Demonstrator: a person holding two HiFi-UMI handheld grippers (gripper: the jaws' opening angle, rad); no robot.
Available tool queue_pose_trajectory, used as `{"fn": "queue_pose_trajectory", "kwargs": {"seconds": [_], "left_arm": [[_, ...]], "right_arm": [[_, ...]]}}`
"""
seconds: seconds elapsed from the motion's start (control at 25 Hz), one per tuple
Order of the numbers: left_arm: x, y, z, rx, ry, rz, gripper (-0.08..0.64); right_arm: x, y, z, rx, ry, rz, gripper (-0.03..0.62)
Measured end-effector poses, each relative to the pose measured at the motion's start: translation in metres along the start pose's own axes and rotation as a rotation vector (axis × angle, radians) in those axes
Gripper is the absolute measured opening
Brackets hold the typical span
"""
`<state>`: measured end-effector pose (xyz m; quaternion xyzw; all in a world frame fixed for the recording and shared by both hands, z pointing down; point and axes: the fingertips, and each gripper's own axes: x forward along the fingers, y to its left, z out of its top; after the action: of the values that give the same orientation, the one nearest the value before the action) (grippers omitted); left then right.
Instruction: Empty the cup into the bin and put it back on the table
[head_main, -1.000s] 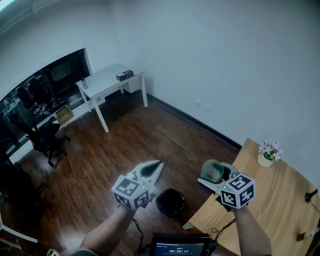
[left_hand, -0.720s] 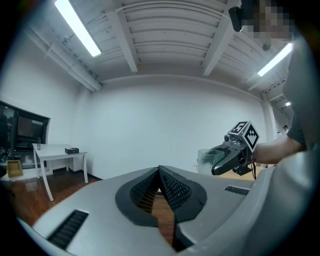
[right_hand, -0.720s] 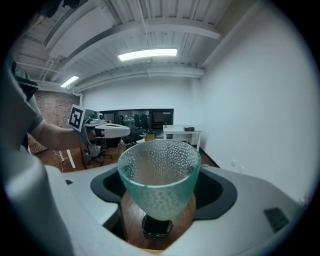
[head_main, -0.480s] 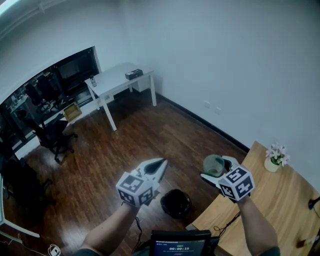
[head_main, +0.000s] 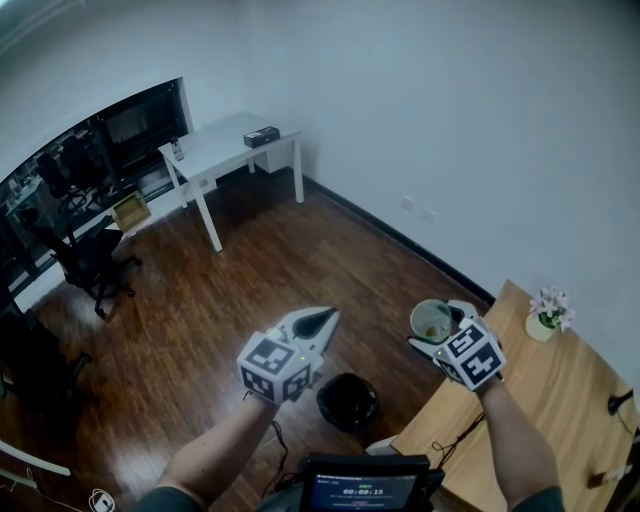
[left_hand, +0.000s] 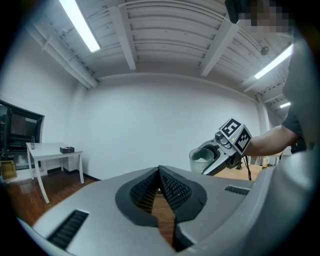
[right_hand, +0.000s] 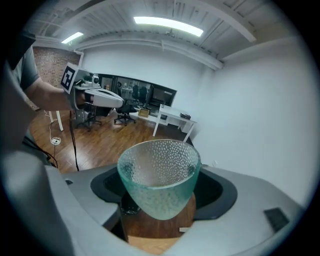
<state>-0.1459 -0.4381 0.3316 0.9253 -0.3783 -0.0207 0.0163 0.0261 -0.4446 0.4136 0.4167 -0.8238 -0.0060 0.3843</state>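
— Over the floor (head_main: 250, 270) in the head view, our right gripper (head_main: 435, 326) holds the cup (head_main: 430, 318) upright, just off the edge of the wooden table (head_main: 545, 400). The bin (head_main: 348, 402) stands lower down and to its left.
— And our left gripper (head_main: 323, 319)?
— Level with the right one and well apart from the cup. In the left gripper view its jaws meet with nothing between them, and we see the cup across the way.
— The right gripper view?
— The jaws are spread wide on either side of the pebbled glass and clamp it, with floor showing beneath. We cannot tell whether anything lies inside.
— So we judge we are mid-carry, with the pouring not yet done.
— Yes. Next we should bring the rim above the bin's mouth, then tip slowly so nothing lands on the floor.
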Motion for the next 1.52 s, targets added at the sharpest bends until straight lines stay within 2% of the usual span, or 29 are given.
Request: {"fn": "queue_pose_trajectory", "kwargs": {"seconds": [0.16,0.4,0.52,0.64,0.72,0.8,1.0,1.32,1.52], "left_arm": [[0.001,0.006,-0.002,-0.014,-0.016,-0.012,-0.006],[0.007,-0.008,0.016,0.013,-0.090,-0.110,-0.006],[0.002,-0.025,0.038,0.050,-0.153,-0.187,-0.006],[-0.012,-0.049,0.055,0.135,-0.258,-0.293,-0.006],[-0.020,-0.065,0.055,0.195,-0.283,-0.367,-0.006],[-0.022,-0.076,0.052,0.216,-0.281,-0.424,-0.006],[-0.024,-0.068,0.053,0.186,-0.295,-0.424,-0.006],[-0.027,-0.067,0.047,0.239,-0.292,-0.468,-0.006],[-0.025,-0.067,0.045,0.267,-0.287,-0.499,-0.006]], "right_arm": [[0.005,-0.001,0.000,0.003,0.020,-0.017,0.390],[0.005,0.001,0.005,0.003,0.039,-0.030,0.390],[0.000,0.003,0.009,0.017,0.034,-0.029,0.390],[-0.005,0.007,0.014,0.016,0.024,-0.041,0.390],[-0.009,0.012,0.018,0.001,0.019,-0.039,0.390],[-0.012,0.017,0.022,-0.016,0.023,-0.030,0.390],[-0.009,0.003,0.017,-0.060,0.060,-0.087,0.390],[-0.004,-0.016,0.011,-0.140,0.131,-0.135,0.390],[0.002,-0.027,0.019,-0.232,0.162,-0.158,0.390]]}}
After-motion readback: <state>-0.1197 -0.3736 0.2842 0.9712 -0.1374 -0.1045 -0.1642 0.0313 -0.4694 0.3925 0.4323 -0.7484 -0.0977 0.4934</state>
